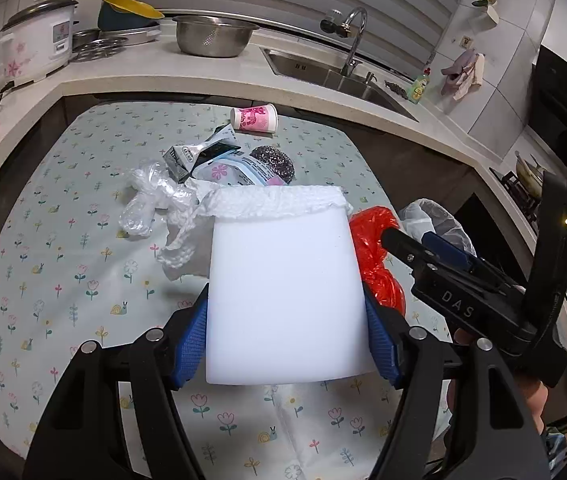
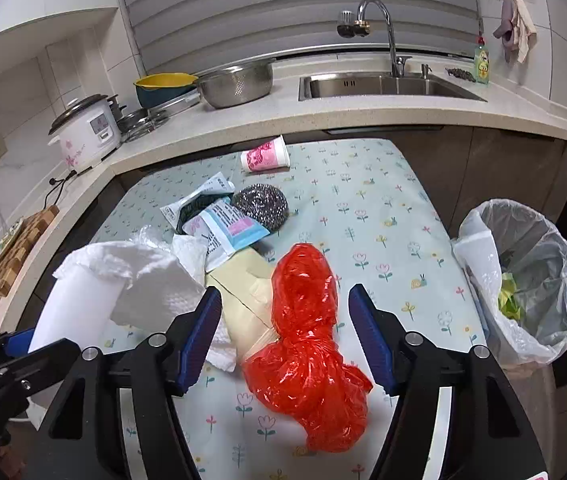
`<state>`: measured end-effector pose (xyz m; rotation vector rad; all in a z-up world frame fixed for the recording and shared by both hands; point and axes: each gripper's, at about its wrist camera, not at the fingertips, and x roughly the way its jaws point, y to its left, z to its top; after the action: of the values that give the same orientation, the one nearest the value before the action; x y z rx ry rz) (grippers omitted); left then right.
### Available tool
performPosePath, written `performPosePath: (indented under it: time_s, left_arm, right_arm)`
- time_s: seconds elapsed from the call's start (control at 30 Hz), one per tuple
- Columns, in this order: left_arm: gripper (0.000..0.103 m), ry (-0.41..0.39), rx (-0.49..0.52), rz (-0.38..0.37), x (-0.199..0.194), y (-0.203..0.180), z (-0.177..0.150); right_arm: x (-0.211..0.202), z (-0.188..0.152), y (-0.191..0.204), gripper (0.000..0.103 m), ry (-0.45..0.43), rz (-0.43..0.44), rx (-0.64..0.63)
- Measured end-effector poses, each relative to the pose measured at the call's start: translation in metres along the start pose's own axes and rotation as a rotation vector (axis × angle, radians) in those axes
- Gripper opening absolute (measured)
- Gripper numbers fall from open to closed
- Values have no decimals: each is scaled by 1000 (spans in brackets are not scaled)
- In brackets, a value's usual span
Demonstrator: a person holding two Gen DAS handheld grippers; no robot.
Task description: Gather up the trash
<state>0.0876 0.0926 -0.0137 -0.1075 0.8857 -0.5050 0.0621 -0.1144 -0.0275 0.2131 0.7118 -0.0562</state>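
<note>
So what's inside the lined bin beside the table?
The trash bin wears a clear plastic liner; inside it some yellow-green scraps show. Its bottom is hidden behind liner folds.

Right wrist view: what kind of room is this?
A home kitchen, most likely: a sink with a tap set in the counter, a rice cooker beside it, and a lined bin by the table.

Black tool [image 2: 285,336], blue ribbed pads [image 2: 199,336], silver screws.
</note>
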Motion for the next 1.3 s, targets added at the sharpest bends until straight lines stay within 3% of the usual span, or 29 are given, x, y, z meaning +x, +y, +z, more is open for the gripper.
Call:
performPosePath:
  time_s: [0.27,0.57,0.67,0.73,0.77,0.93,1.03,1.07,1.13,1.2,1.3]
  left_arm:
    - [66,-7,20,-52,-9,-4,10]
    - [66,8,39,-87,-17,-4,13]
    - [66,10,62,-94,-18,-7,14]
    - [66,14,71,-101,-17,-8,15]
    - [66,13,77,-104,-17,-9,16]
    - [66,18,90,-101,-15,-12,18]
    - [66,26,90,-107,-14,-12,20]
    - [66,30,93,-108,-13,-13,21]
    - [66,40,104,-112,-12,-14,23]
    - [66,56,122,-120,-11,-16,25]
    - [66,80,160,-138,-11,-22,28]
  right_arm:
    - [8,-2,24,65,6,63,-105]
    - [22,9,20,58,7,198,-61]
    - [24,11,26,33,28,233,-92]
    - [25,13,26,2,44,256,-88]
    - [24,14,24,0,40,247,-79]
    - [12,23,5,0,-6,210,-33]
    - [1,24,1,3,-31,203,-85]
    - [-2,22,2,6,-35,199,-112]
    - [-7,18,2,38,-47,199,-153]
    - [-11,15,2,53,-69,195,-178]
    - [-7,13,4,53,-47,222,-224]
